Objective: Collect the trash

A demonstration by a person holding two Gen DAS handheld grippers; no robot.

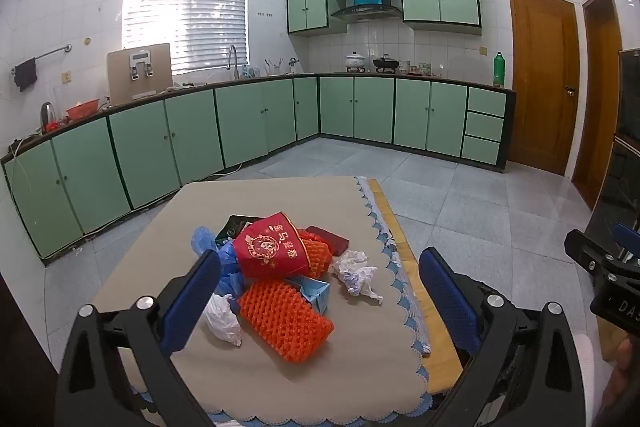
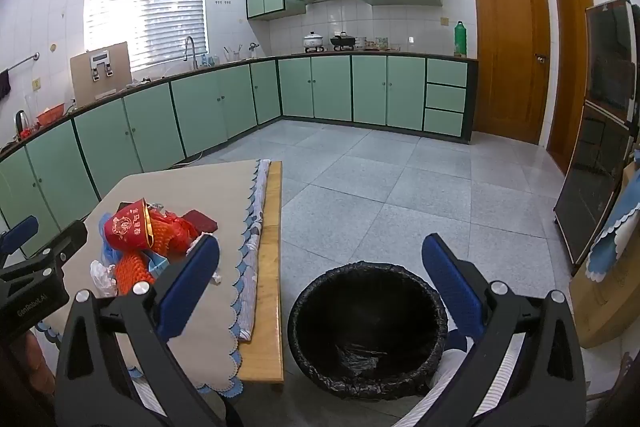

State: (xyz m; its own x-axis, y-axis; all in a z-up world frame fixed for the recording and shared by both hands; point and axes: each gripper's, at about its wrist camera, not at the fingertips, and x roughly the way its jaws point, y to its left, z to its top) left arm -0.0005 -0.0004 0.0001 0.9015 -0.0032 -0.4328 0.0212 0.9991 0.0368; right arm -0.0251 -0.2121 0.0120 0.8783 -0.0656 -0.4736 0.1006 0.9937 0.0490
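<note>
A heap of trash lies on the beige-covered table (image 1: 280,379): a red paper cup (image 1: 272,251) on its side, orange foam netting (image 1: 284,319), blue plastic (image 1: 228,267), a white plastic scrap (image 1: 224,319) and crumpled white paper (image 1: 356,275). My left gripper (image 1: 320,299) hangs open above the near side of the heap, nothing between its blue pads. My right gripper (image 2: 320,291) is open too, over the gap between the table edge (image 2: 268,307) and a round bin with a black liner (image 2: 368,331) on the floor. The red cup (image 2: 128,231) also shows at the right view's left.
Green cabinets (image 1: 192,143) run along the left and far walls, with wooden doors (image 1: 544,79) at the right. A dark glass-fronted appliance (image 2: 600,131) stands right of the bin. Grey floor tiles (image 2: 380,187) lie between table and cabinets.
</note>
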